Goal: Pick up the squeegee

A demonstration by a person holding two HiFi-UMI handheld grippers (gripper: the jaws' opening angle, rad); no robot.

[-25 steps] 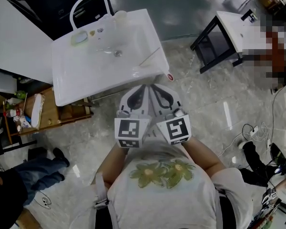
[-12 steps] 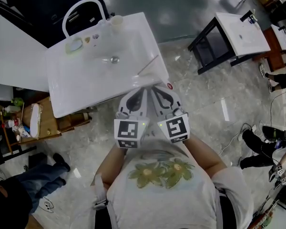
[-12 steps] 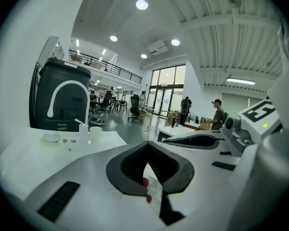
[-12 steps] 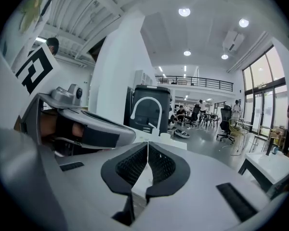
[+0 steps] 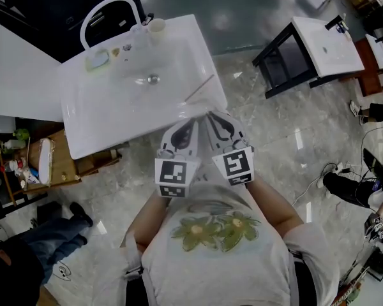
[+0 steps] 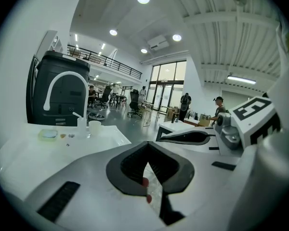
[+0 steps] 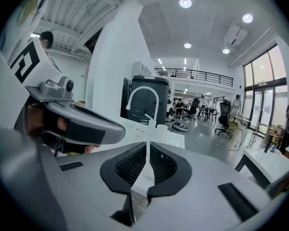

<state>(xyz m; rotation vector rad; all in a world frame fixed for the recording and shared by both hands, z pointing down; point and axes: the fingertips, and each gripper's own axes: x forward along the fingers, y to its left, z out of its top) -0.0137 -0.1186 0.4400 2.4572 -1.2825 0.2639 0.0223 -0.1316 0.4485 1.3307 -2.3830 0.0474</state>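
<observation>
A thin pale squeegee (image 5: 200, 87) lies slanted on the right rim of the white sink (image 5: 96, 123). In the head view both grippers sit side by side at the sink's near right corner, just short of the squeegee. My left gripper (image 5: 190, 122) is shut with nothing in it; its dark pads meet in the left gripper view (image 6: 147, 159). My right gripper (image 5: 211, 116) is also shut and empty, with the pads closed together in the right gripper view (image 7: 147, 154). The squeegee cannot be made out in either gripper view.
On the sink stand an arched white faucet (image 5: 108, 10), two cups (image 5: 156, 25), a soap dish (image 5: 97, 60) and a drain (image 5: 153, 79). A second white basin on a black stand (image 5: 325, 43) is at the right. A wooden cart (image 5: 57, 161) is at the left.
Both grippers have moved forward and down together towards the sink's near right corner. Both stayed shut. The squeegee has not moved on the sink.
</observation>
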